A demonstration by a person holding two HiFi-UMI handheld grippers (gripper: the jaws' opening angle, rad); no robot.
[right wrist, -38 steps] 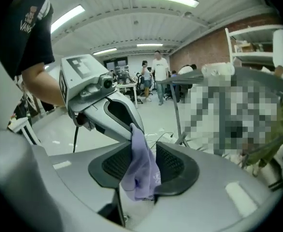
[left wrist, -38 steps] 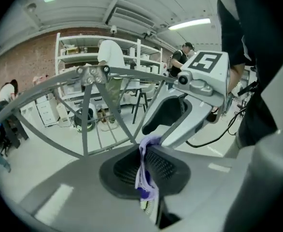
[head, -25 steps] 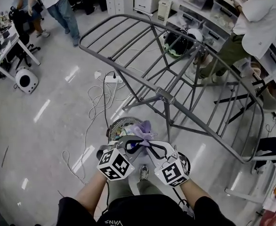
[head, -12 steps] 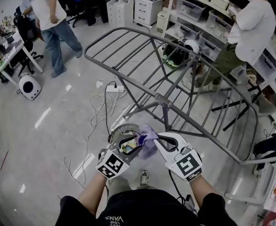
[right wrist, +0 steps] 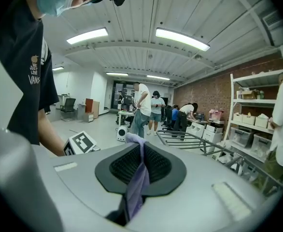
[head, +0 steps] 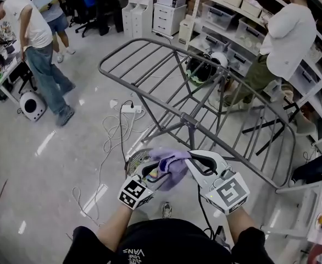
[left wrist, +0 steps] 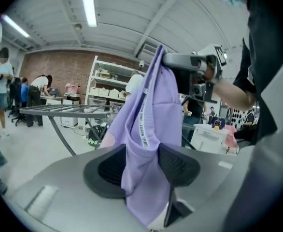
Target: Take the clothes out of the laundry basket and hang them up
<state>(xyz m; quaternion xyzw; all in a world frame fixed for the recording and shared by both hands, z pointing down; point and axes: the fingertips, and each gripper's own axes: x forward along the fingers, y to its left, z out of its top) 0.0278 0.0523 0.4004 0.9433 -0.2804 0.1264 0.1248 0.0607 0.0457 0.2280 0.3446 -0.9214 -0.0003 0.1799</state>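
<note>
A lilac garment (head: 172,166) is being held up over the laundry basket (head: 132,161), just short of the grey drying rack (head: 150,54). A thin fold is being pinched by the pressed-together jaws of the right gripper (head: 190,159). From there the cloth is hanging long-axis downward between the jaws of the left gripper (head: 151,172), which have just been opening and are standing spread, not squeezing. The rack's near rail, nearer the right gripper, is being shown best by the head view, and the hanging length only by the left gripper view
</note>
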